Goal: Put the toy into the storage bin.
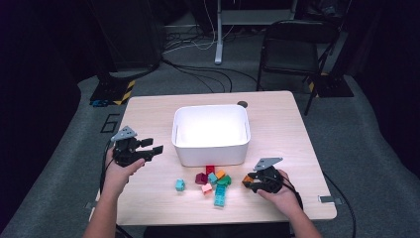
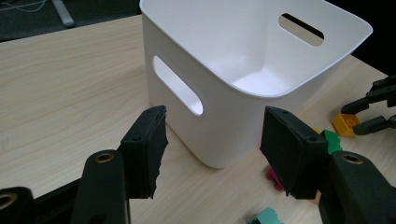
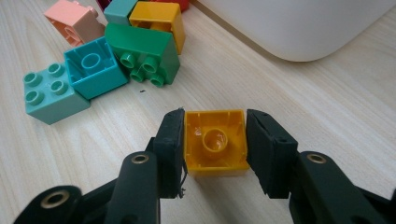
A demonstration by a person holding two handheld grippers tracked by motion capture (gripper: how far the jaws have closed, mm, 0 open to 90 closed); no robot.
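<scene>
A yellow brick (image 3: 215, 140) lies upside down on the wooden table, hollow side up, and my right gripper (image 3: 215, 140) is shut on it, a pad pressed against each side. From above, that gripper (image 1: 247, 182) is at the right of a small pile of bricks (image 1: 215, 181), with the brick (image 1: 246, 179) at its tips. My left gripper (image 2: 212, 140) is open with nothing between its pads, and it points at the near corner of the white bin (image 2: 261, 93). In the high view it (image 1: 153, 146) hovers left of the bin (image 1: 210, 110).
Green, teal, mint, pink and yellow bricks (image 3: 140, 51) lie close ahead of the right gripper. A single teal brick (image 1: 180, 185) sits left of the pile. The bin's wall (image 3: 299, 28) rises just beyond. A black chair (image 1: 292, 49) stands behind the table.
</scene>
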